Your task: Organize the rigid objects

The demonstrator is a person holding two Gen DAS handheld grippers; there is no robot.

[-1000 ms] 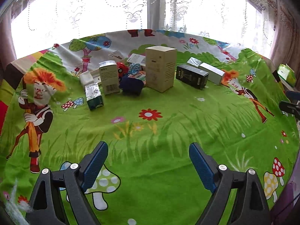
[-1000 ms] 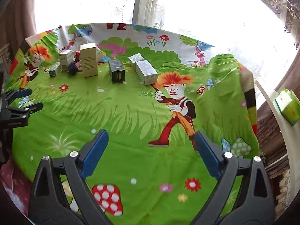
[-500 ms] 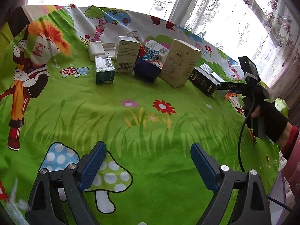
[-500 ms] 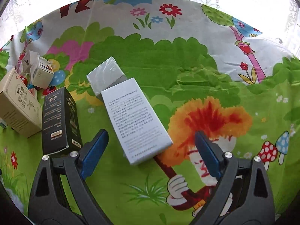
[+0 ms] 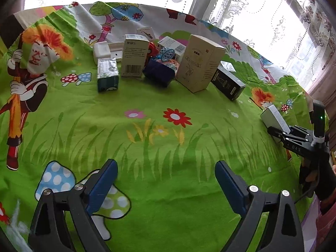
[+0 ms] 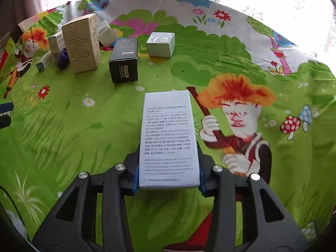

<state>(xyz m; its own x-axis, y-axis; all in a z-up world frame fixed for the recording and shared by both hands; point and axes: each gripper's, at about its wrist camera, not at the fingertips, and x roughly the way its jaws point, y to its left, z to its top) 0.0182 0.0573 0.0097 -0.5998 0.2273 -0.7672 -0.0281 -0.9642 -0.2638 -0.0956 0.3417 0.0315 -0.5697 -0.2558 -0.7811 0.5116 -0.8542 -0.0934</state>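
Observation:
My right gripper (image 6: 168,178) is shut on a long white box (image 6: 169,138) with printed text, held above the cloth; the white box also shows at the right of the left wrist view (image 5: 275,118). My left gripper (image 5: 166,180) is open and empty above the green cloth. A cluster of boxes stands at the far side: a tall tan box (image 5: 199,63), a black box (image 5: 227,83), a dark blue box (image 5: 158,73), a white printed box (image 5: 134,56) and a small silver-green box (image 5: 107,75). In the right wrist view the black box (image 6: 125,59) and a small silver box (image 6: 160,44) lie ahead.
A cartoon-print green tablecloth (image 5: 147,138) covers the table. A window with lace curtains (image 5: 252,4) is behind. More small white boxes (image 5: 101,51) and a red toy (image 5: 152,49) sit in the cluster.
My right gripper has shut on the long white box and carried it away from the black box, toward the near side. My left gripper has shifted slightly, still open.

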